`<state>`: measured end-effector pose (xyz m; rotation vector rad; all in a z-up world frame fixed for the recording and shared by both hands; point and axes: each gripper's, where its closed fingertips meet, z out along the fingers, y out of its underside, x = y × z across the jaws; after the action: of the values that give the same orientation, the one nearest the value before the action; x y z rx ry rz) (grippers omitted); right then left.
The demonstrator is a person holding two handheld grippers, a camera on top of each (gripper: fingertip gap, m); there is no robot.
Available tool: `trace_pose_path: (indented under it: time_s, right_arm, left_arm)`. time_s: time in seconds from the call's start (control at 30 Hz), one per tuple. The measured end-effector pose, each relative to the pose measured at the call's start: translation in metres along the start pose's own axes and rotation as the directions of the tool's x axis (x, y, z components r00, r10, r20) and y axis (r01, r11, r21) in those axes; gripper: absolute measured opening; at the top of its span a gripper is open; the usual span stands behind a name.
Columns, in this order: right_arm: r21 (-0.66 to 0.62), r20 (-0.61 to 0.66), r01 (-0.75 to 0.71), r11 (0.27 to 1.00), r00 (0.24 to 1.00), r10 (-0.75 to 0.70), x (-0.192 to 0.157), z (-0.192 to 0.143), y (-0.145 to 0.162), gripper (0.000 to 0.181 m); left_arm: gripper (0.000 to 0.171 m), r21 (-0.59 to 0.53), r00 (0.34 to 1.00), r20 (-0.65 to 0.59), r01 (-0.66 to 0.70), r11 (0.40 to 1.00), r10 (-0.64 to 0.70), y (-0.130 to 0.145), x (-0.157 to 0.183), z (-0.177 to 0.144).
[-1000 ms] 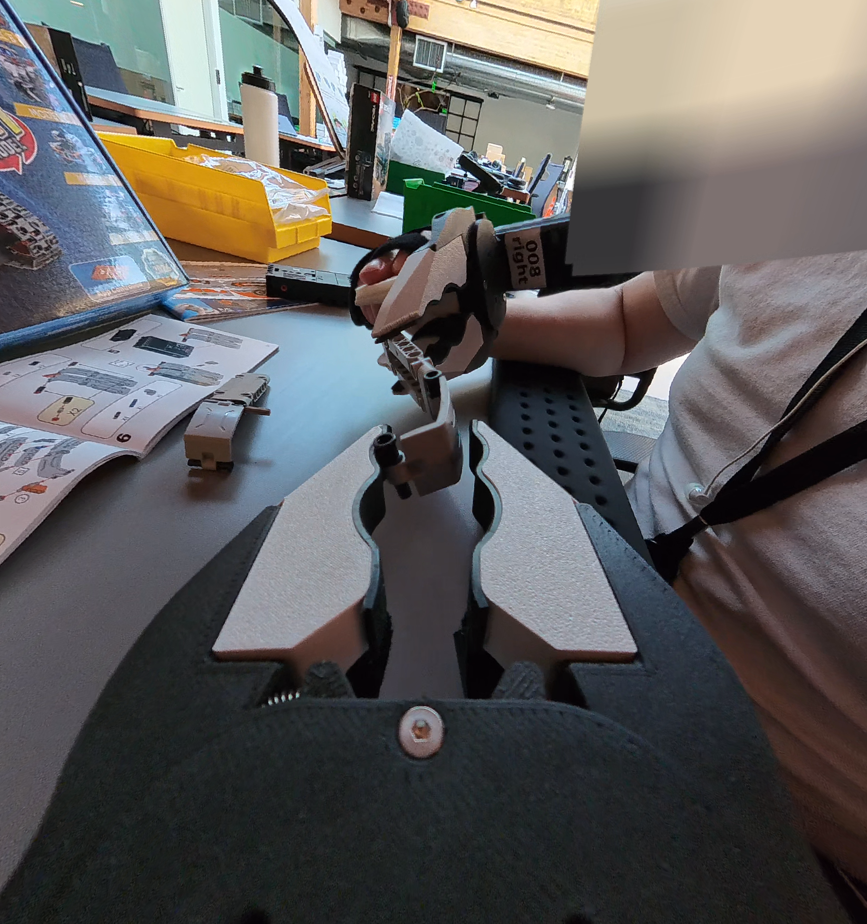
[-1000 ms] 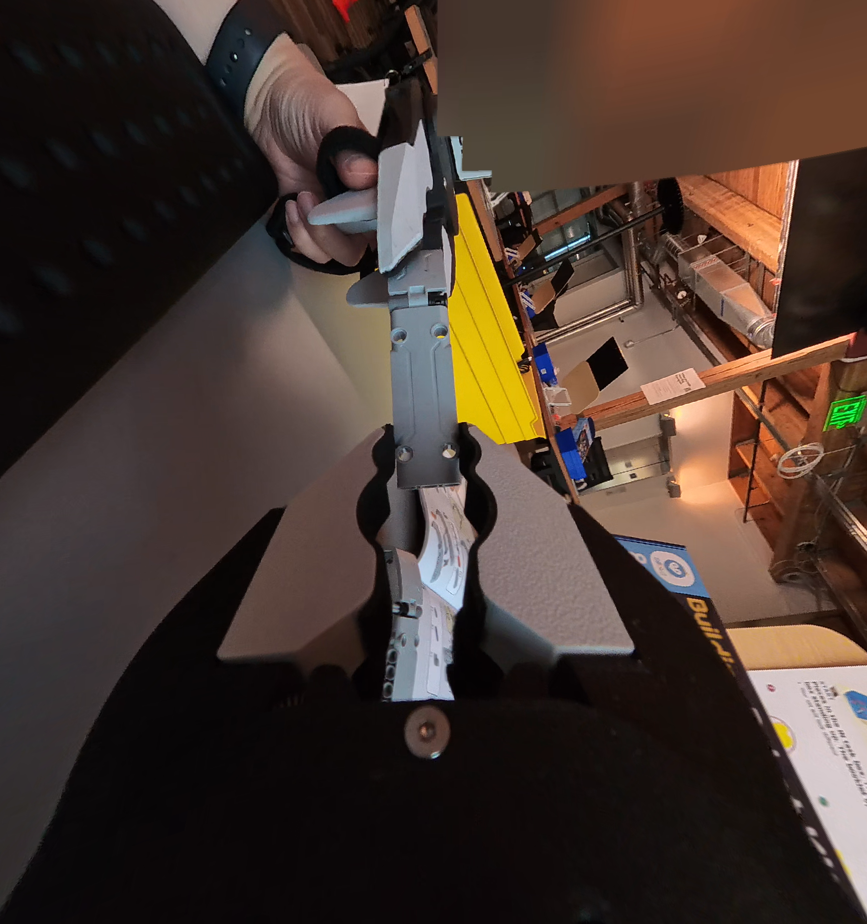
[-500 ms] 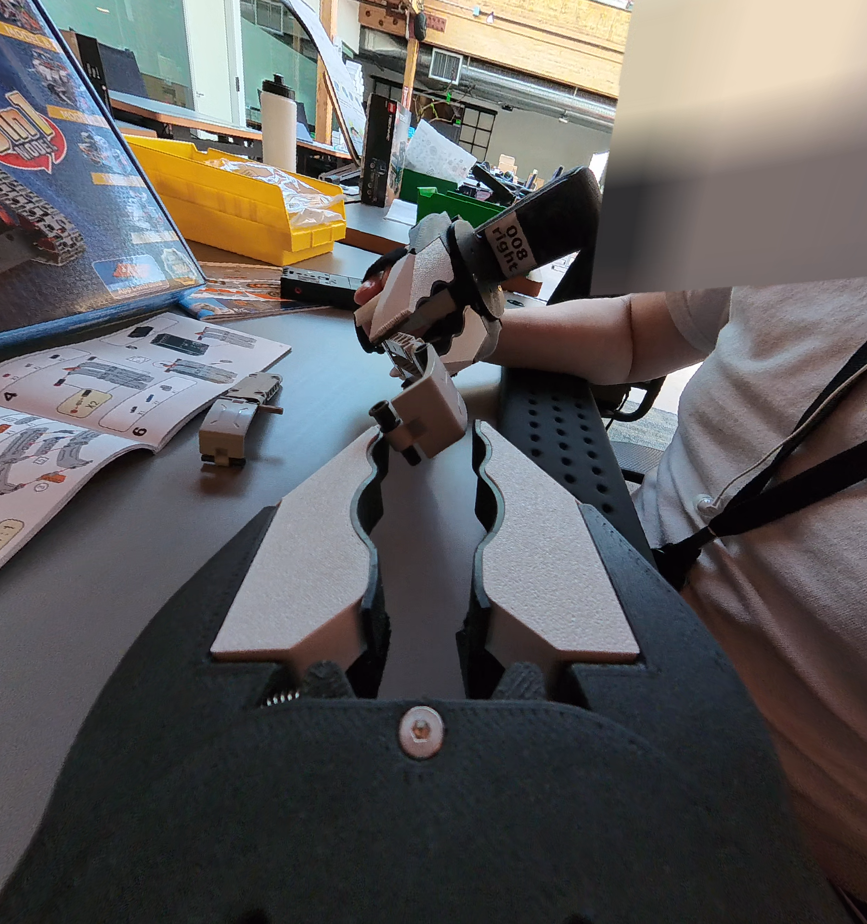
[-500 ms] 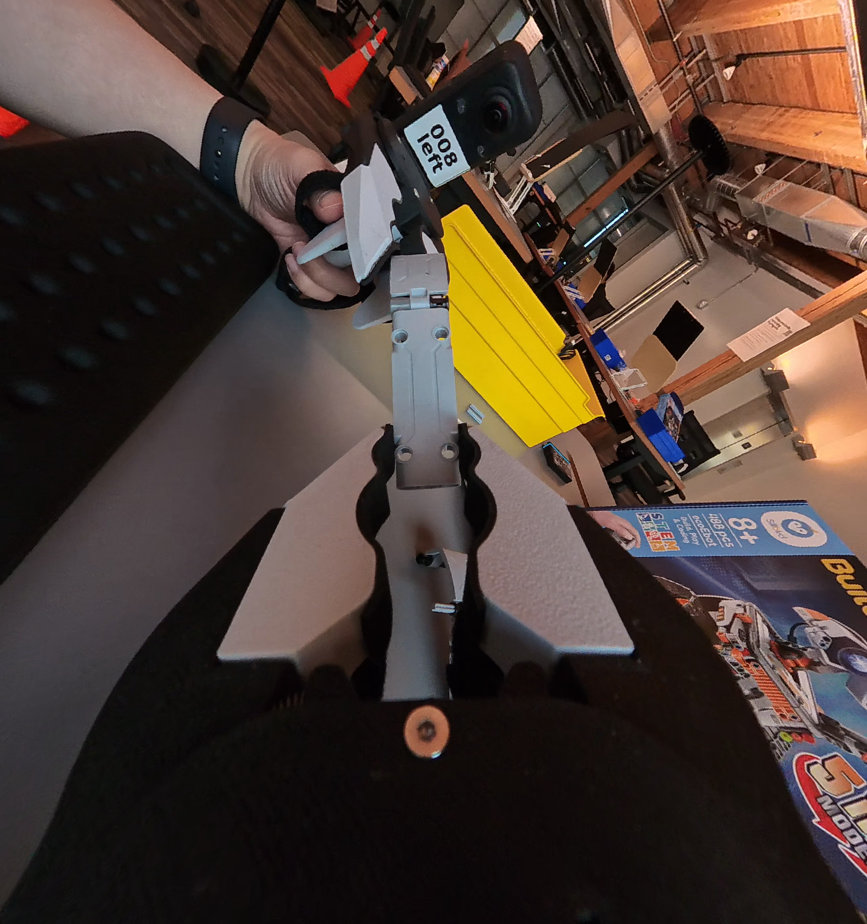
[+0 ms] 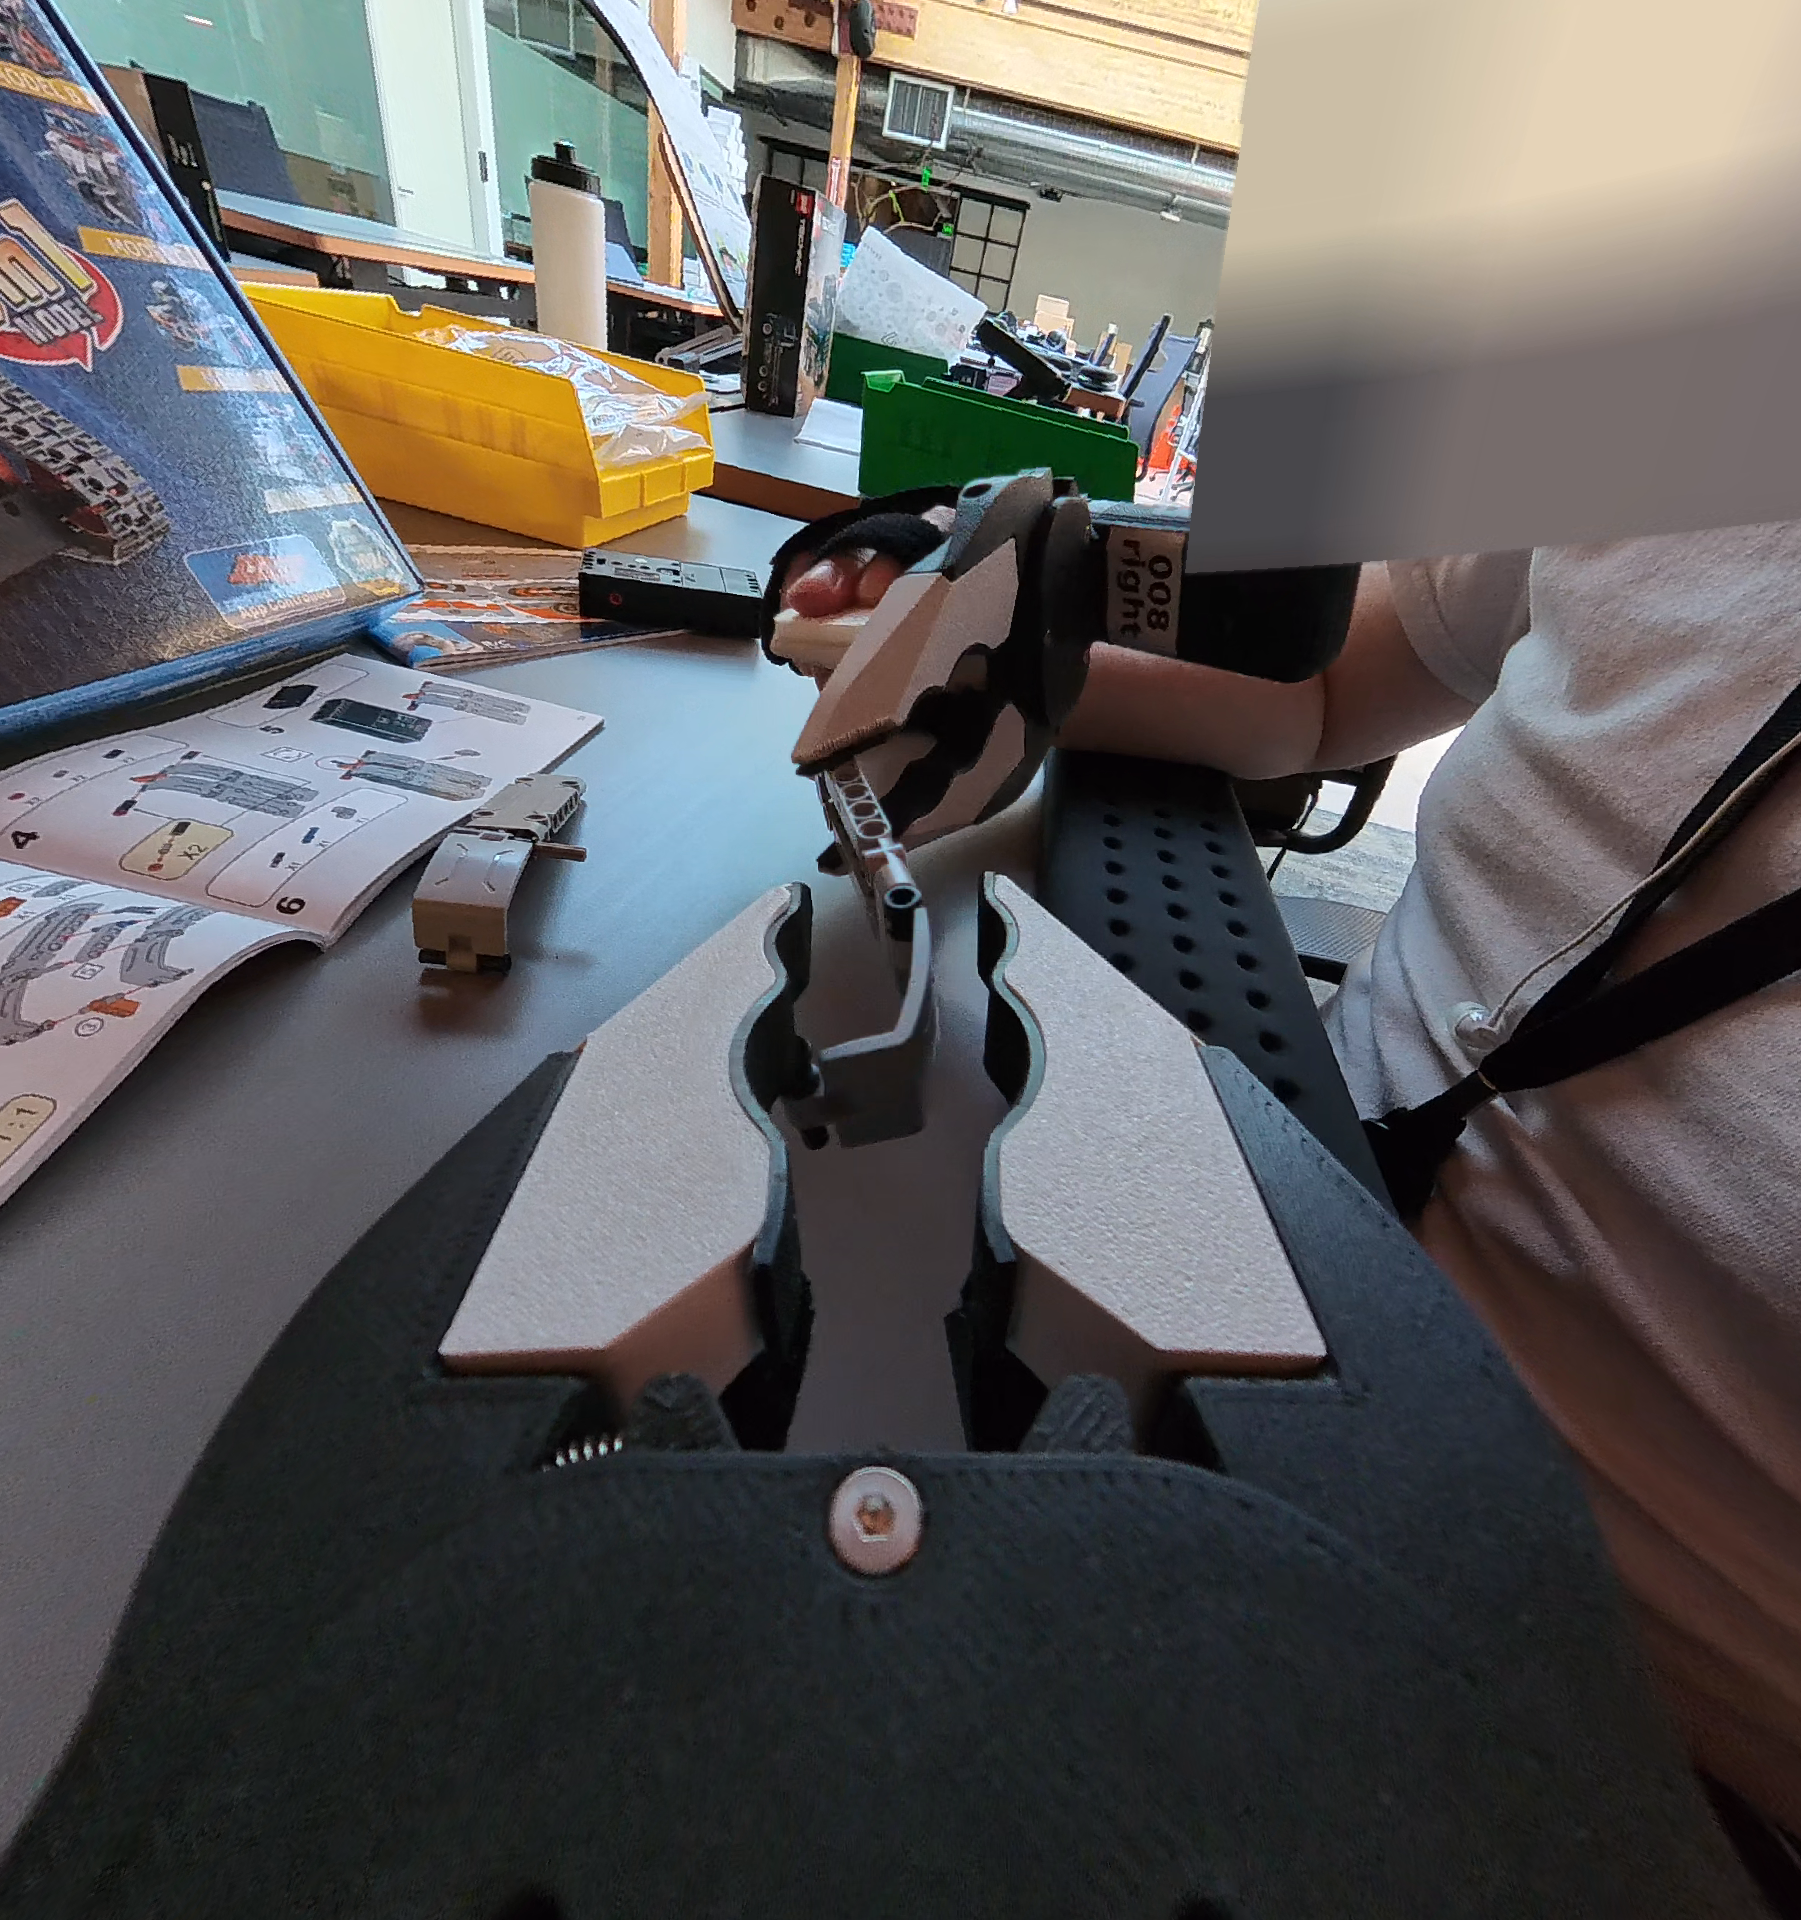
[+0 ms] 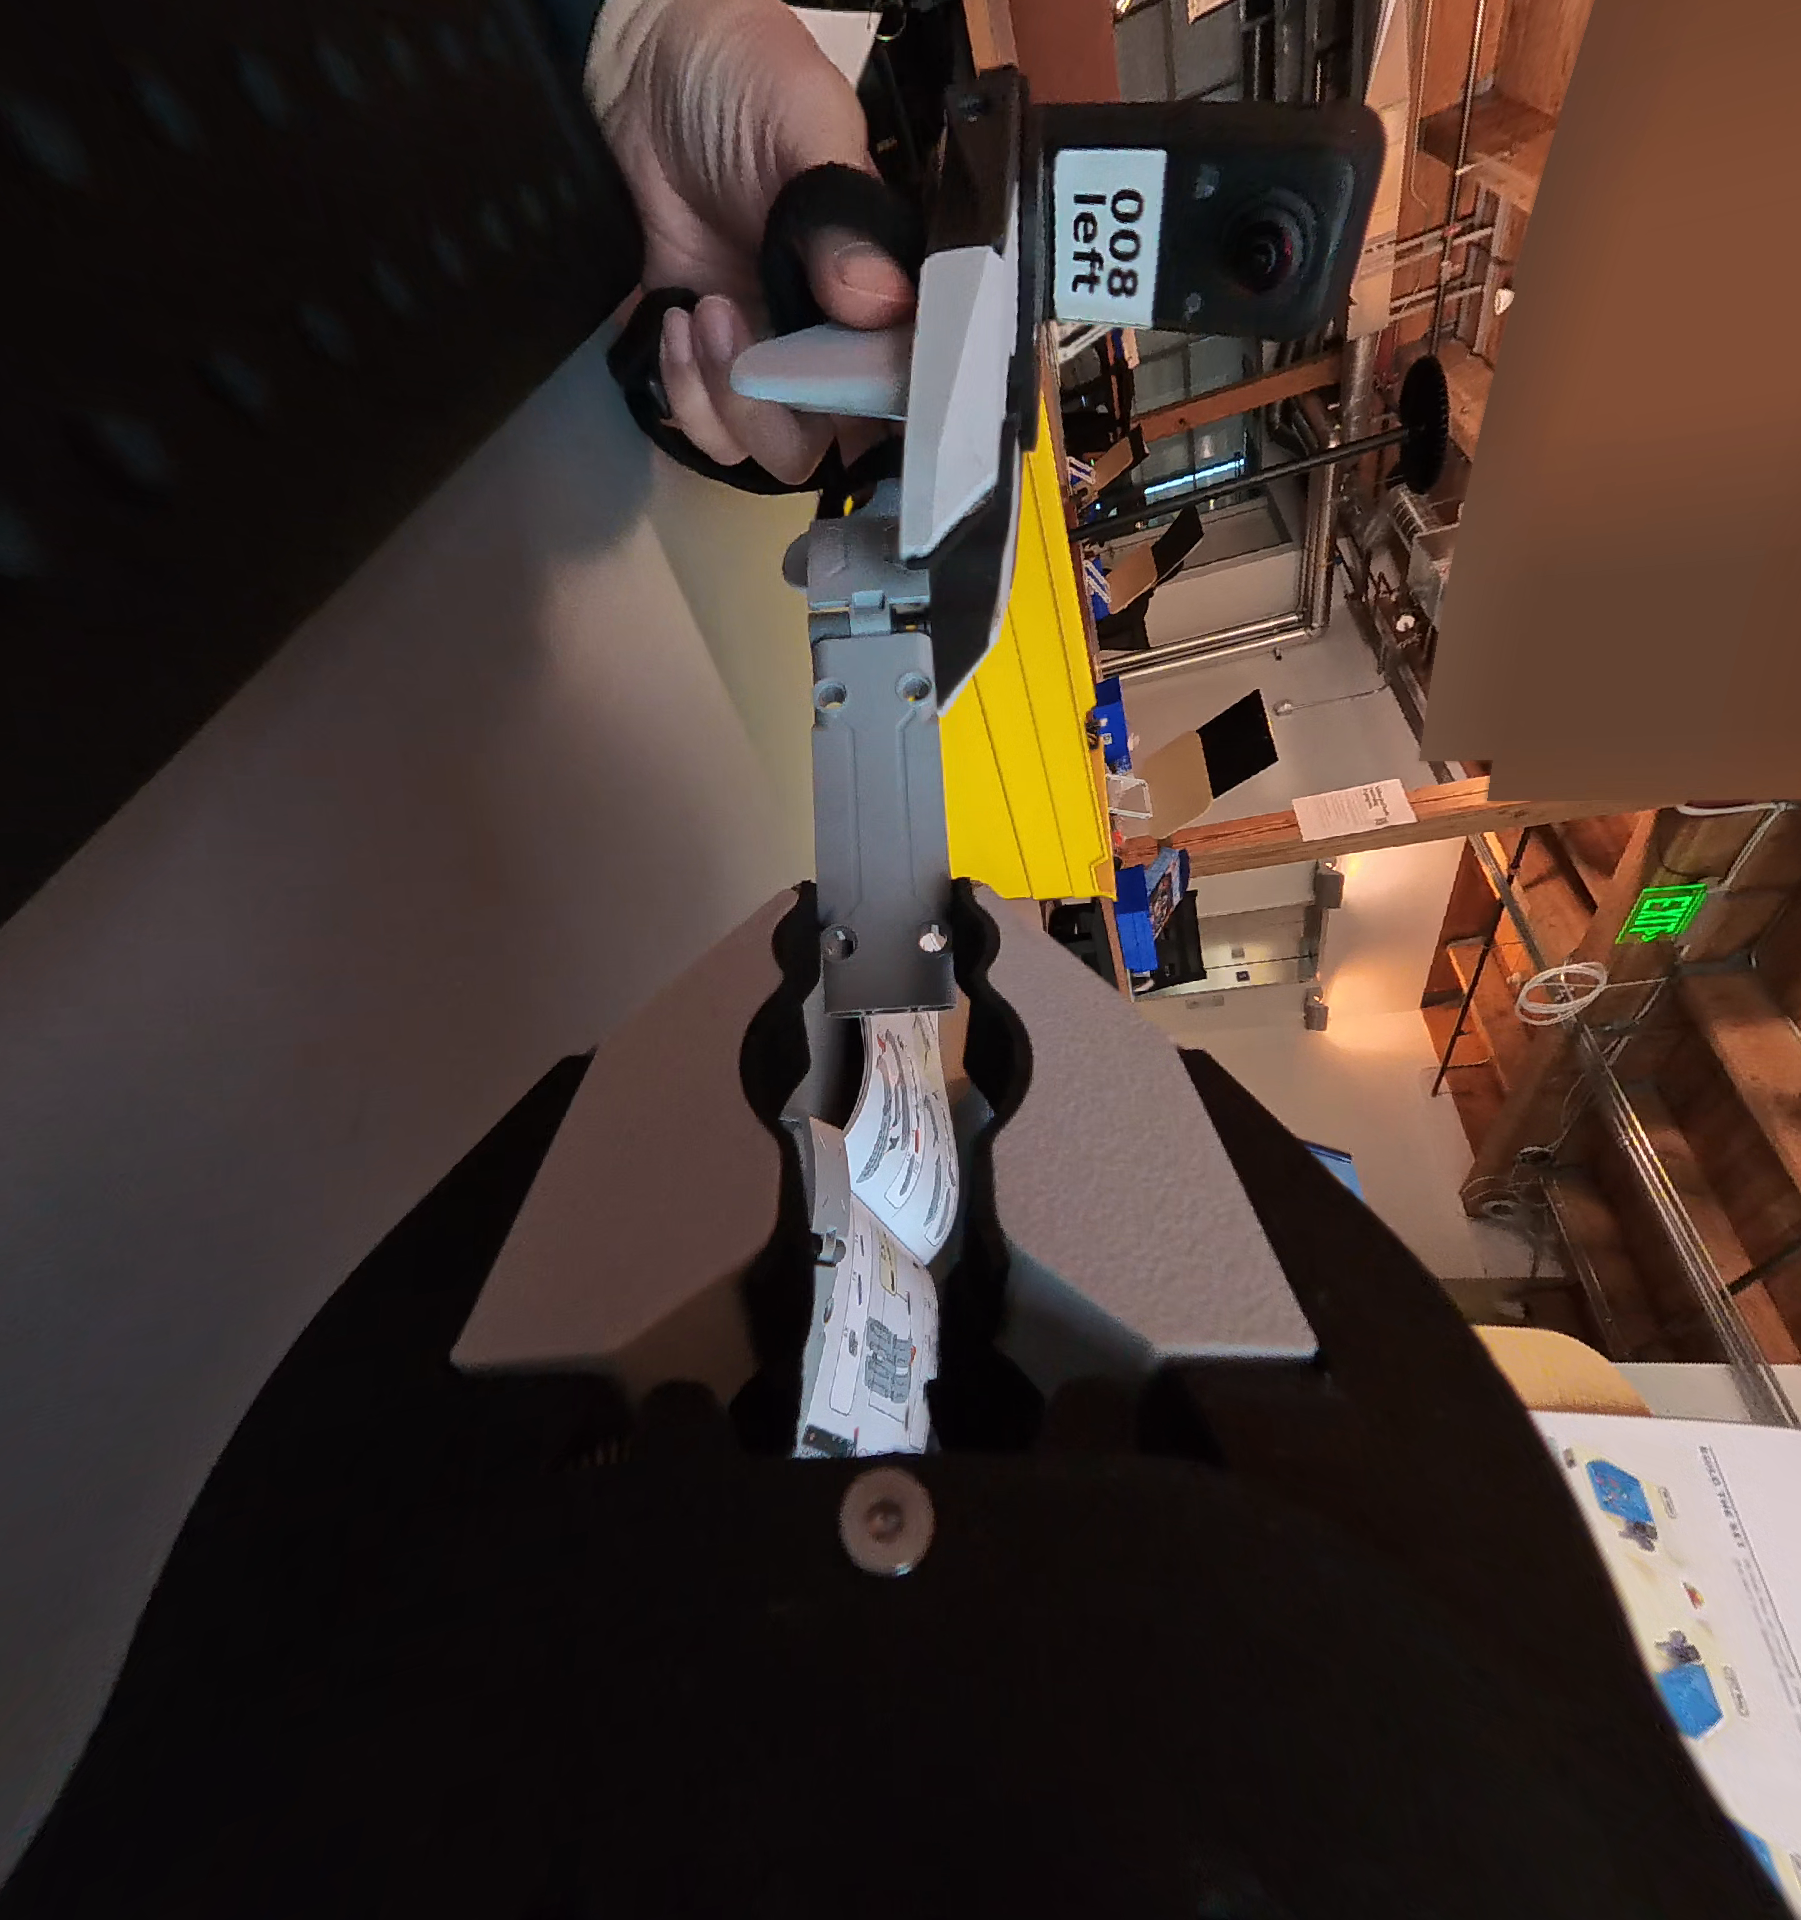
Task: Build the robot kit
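Dark table (image 5: 252, 1143) fills the lower left of the L wrist view. A big blue box (image 5: 96, 416) leans at the upper left, prob. propped so its front can be seen. A yellow bin (image 5: 480, 436) w/ plastic bags sits behind it, centre top. An open booklet (image 5: 148, 831) lies flat at mid left, pages up, likely for reading while both hands are busy.

R gripper (image 6: 885, 914): fingers clenched on the near end of a long grey piece (image 6: 880, 790), tips pressing both its sides, in the centre of the R wrist view. The piece hangs in the air above the table and runs from there up the frame to the other tool. A grip at the very end prob. leaves the rest free.

L gripper (image 5: 891, 894): fingers apart, w/ the piece's far, bent end sitting between them. Its black pin touches the left-of-frame finger and a gap shows at the other, so it looks unclamped. A hand (image 6: 730, 208) at the top of the R wrist view has its thumb on this tool's lever.

A smaller grey part (image 5: 480, 883) lies on the table just beside the booklet, apart from both tools.
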<state>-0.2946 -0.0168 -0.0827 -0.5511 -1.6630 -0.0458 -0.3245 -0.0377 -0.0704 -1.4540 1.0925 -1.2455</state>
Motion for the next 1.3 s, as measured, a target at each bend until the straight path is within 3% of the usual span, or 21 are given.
trace_pose_path:
  time_s: [0.37,0.57,0.77,0.83,0.9,1.0,1.1,1.2,1.3]
  right_arm:
    - [-0.009,-0.004,-0.007,1.0,1.0,0.007,0.001,0.0,0.001,0.025]
    - [0.042,0.043,-0.217,0.975,0.976,0.215,0.003,-0.003,0.004,0.024]
    - [0.027,0.142,-0.453,0.891,0.884,0.445,0.0,-0.003,0.006,0.025]
    - [0.033,0.223,-0.606,0.795,0.78,0.585,-0.003,-0.002,0.001,0.024]
    - [0.017,0.301,-0.784,0.621,0.596,0.744,0.001,-0.003,-0.001,0.024]
    - [-0.012,0.427,-0.973,0.232,0.205,0.881,0.018,-0.007,-0.002,0.024]
    - [-0.088,0.486,-0.99,-0.107,-0.137,0.863,0.03,-0.009,0.009,0.024]
    - [-0.187,0.484,-0.941,-0.282,-0.338,0.807,0.023,-0.007,0.02,0.024]
    - [-0.257,0.485,-0.896,-0.362,-0.443,0.754,0.016,-0.005,0.021,0.024]
  left_arm:
    - [0.031,0.01,1.0,-0.001,0.0,1.0,0.0,-0.001,0.0,-0.001]
    - [0.034,0.043,1.0,0.02,0.007,0.999,-0.008,-0.006,-0.004,-0.004]
    - [0.038,0.041,0.999,0.051,0.012,0.999,-0.014,-0.005,-0.009,-0.005]
    - [0.04,0.048,0.998,0.061,0.013,0.999,-0.016,-0.006,-0.011,-0.006]
    - [0.043,0.059,0.997,0.068,0.027,0.998,-0.031,-0.007,-0.013,-0.007]
    - [0.046,0.075,0.995,0.082,0.047,0.996,-0.054,-0.009,-0.017,-0.009]
    - [0.047,0.079,0.994,0.086,0.055,0.995,-0.062,-0.009,-0.019,-0.01]
    - [0.046,0.064,0.994,0.091,0.05,0.997,-0.056,-0.007,-0.019,-0.009]
    - [0.043,0.065,0.992,0.105,0.065,0.996,-0.071,-0.006,-0.022,-0.009]
